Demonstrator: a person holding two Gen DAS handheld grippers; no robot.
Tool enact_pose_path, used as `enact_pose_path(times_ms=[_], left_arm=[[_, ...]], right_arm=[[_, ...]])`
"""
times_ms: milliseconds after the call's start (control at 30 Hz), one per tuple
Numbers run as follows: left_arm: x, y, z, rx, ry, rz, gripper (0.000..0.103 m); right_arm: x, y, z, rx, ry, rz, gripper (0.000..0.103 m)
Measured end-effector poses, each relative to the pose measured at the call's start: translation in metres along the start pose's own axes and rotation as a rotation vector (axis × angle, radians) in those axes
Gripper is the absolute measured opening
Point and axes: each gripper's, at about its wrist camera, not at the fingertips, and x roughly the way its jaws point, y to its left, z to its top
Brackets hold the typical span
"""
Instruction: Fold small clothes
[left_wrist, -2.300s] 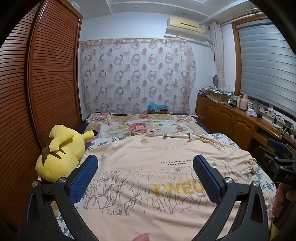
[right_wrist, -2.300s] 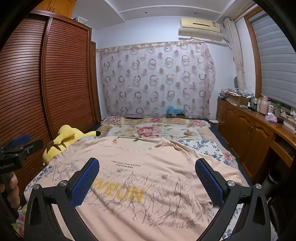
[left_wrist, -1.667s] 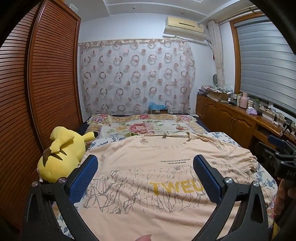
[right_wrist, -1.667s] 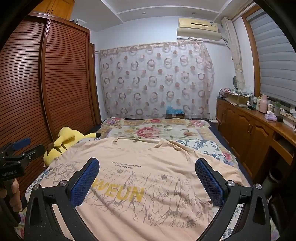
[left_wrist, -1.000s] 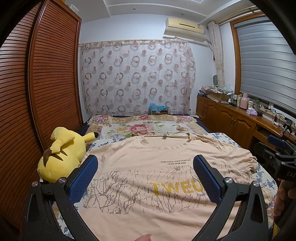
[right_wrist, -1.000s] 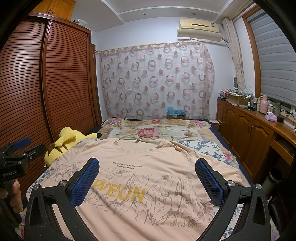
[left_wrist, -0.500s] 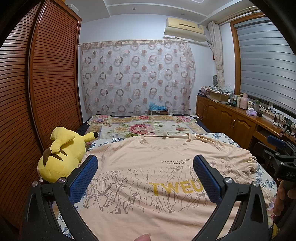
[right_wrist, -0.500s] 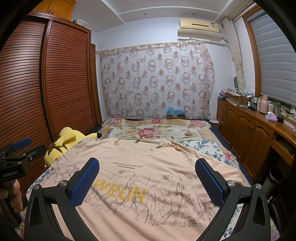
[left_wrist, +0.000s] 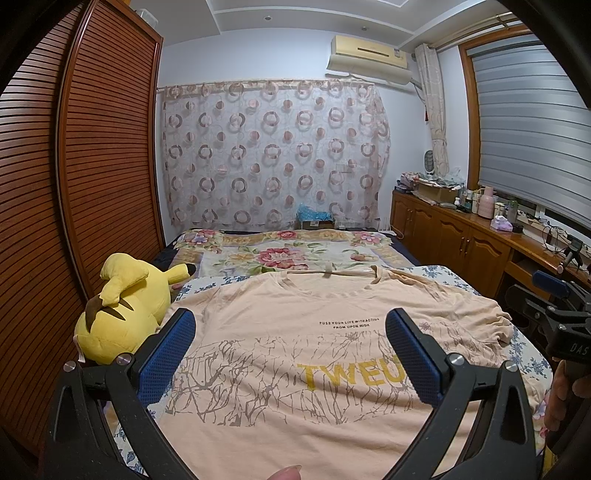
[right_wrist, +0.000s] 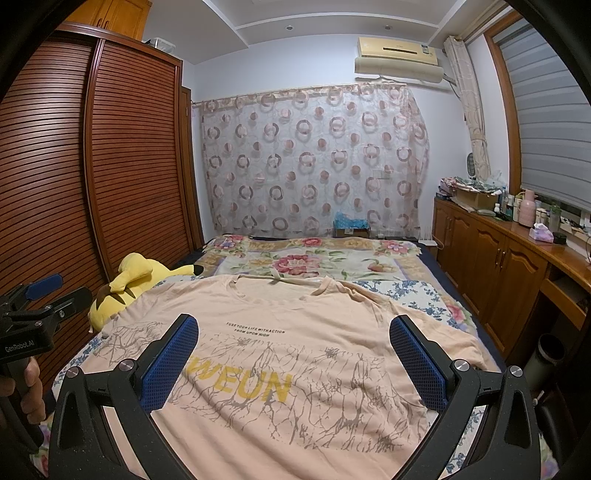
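I see one peach T-shirt (left_wrist: 295, 332) flat on one bed (right_wrist: 417, 291); left gripper (left_wrist: 291, 350) and right gripper (right_wrist: 295, 354) hover, fingers spread, empty.

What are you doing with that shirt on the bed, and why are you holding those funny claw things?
A person holds a two-finger gripper in each hand, getting ready to fold the peach T-shirt. It lies spread flat, print side up, on the bed. The left gripper and the right gripper are both open above the shirt, gripping nothing. No fold has been made yet. A yellow plush toy lies beside the shirt.
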Motion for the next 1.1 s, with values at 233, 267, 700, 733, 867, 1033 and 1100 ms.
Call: enact_pose_path(times_ms=[233, 267, 700, 733, 867, 1033, 1100], left_arm=[[0.0, 0.0, 0.0, -0.001, -0.001, 0.001, 0.103], [-0.002, 0.0, 0.004, -0.001, -0.001, 0.0, 0.103], [-0.003, -0.001, 0.004, -0.001, -0.002, 0.0, 0.103], [-0.003, -0.001, 0.004, -0.001, -0.002, 0.0, 0.103], [-0.009, -0.007, 0.012, 0.0, 0.003, -0.001, 0.103], [-0.008, -0.003, 0.013, -0.004, 0.033, -0.002, 0.103], [-0.005, 0.003, 0.011, -0.011, 0.052, 0.006, 0.103]], right_arm=[[-0.001, 0.0, 0.0, 0.0, -0.003, 0.001, 0.103], [-0.001, 0.0, 0.0, 0.0, -0.003, 0.001, 0.103], [-0.001, -0.001, 0.002, -0.002, -0.005, 0.005, 0.103], [-0.001, -0.001, 0.002, -0.002, -0.005, 0.006, 0.103], [0.001, -0.001, 0.001, -0.001, 0.0, 0.017, 0.103], [0.008, 0.004, -0.002, -0.015, 0.018, 0.057, 0.103], [0.011, 0.005, -0.003, -0.021, 0.028, 0.075, 0.103]])
